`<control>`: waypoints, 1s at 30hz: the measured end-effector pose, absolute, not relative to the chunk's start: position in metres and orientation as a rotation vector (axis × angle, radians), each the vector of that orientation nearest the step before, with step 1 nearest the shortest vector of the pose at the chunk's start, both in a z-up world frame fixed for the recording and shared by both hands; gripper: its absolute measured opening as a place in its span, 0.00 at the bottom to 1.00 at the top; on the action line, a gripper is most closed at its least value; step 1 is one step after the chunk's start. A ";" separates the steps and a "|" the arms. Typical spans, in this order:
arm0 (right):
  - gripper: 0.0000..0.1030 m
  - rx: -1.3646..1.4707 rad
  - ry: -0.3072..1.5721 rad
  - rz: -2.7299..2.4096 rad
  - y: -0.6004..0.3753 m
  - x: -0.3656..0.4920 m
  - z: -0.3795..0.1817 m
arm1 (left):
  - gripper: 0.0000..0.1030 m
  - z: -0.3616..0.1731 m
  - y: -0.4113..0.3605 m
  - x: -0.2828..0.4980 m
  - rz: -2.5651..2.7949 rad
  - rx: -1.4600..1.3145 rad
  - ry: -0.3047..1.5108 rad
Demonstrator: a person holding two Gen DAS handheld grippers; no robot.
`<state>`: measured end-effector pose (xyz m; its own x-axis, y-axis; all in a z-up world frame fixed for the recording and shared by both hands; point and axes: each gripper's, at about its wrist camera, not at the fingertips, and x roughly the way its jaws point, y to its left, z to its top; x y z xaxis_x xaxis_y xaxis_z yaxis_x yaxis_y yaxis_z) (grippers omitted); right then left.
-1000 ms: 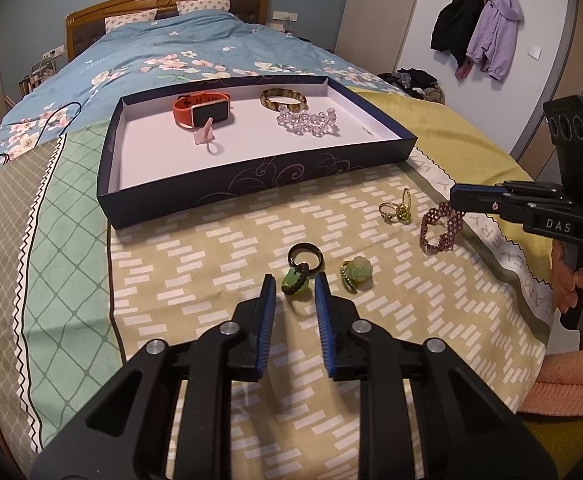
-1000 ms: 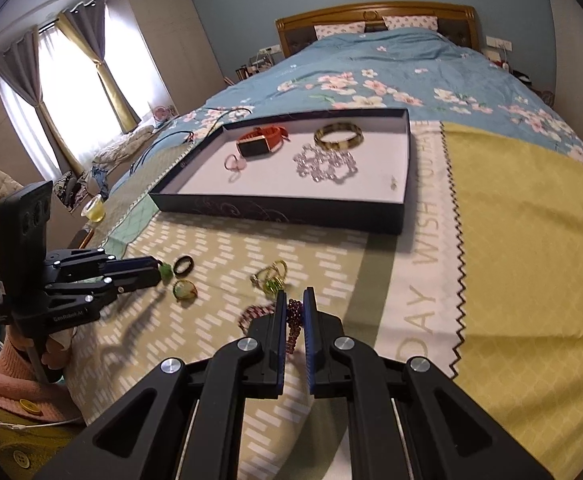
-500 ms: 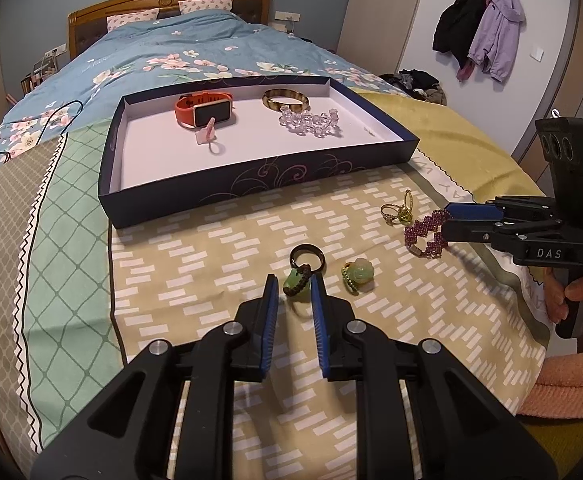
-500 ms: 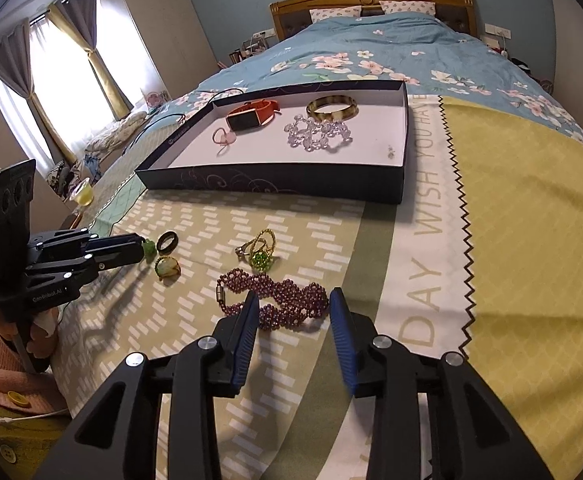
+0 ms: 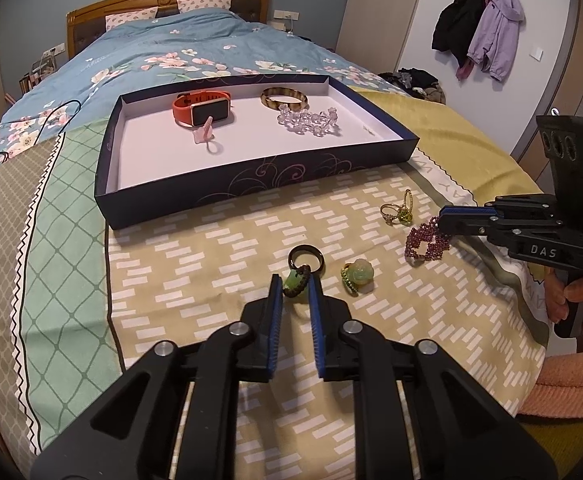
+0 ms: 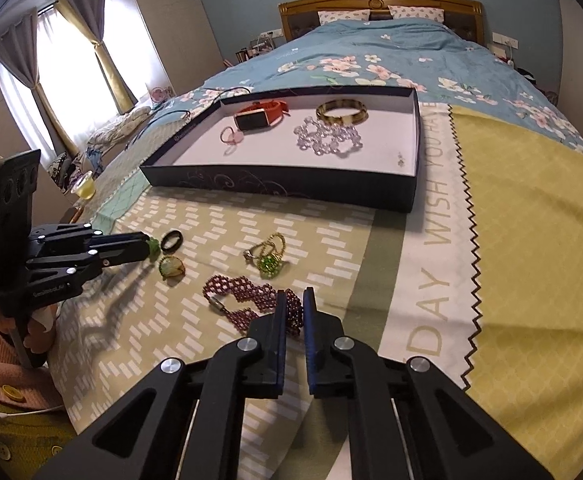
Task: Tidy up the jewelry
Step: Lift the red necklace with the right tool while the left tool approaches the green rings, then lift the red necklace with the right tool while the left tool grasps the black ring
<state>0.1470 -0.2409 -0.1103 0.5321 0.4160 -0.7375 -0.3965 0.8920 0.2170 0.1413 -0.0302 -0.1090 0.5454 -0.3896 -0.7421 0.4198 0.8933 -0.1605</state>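
My left gripper (image 5: 293,286) has its blue pads closed around a green charm (image 5: 296,282) tied to a black ring (image 5: 306,258) on the bedspread. My right gripper (image 6: 293,308) is shut on one end of a purple beaded bracelet (image 6: 247,300), which lies on the cloth; it also shows in the left wrist view (image 5: 425,242). A green stone ring (image 5: 357,276) and gold rings with a green gem (image 6: 269,254) lie between them. The dark blue tray (image 5: 251,188) holds an orange watch (image 5: 201,110), a pink ring, a gold bangle (image 5: 284,98) and a clear bead bracelet (image 5: 307,122).
The tray sits further up the bed, past the loose jewelry. The bed's foot edge is close below both grippers. Coats hang on the right wall (image 5: 479,36). A window with curtains (image 6: 63,76) is on the left.
My right gripper opened, dropped onto the purple bracelet's end, and closed on it. My left gripper narrowed around the green charm.
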 end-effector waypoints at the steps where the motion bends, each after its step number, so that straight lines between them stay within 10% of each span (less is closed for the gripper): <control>1: 0.06 0.029 0.882 0.492 -0.241 0.147 -0.109 | 0.13 -0.109 -0.029 0.141 -0.480 0.037 0.870; 30: 0.06 0.043 0.837 0.526 -0.237 0.144 -0.096 | 0.10 -0.086 -0.032 0.118 -0.548 0.057 0.769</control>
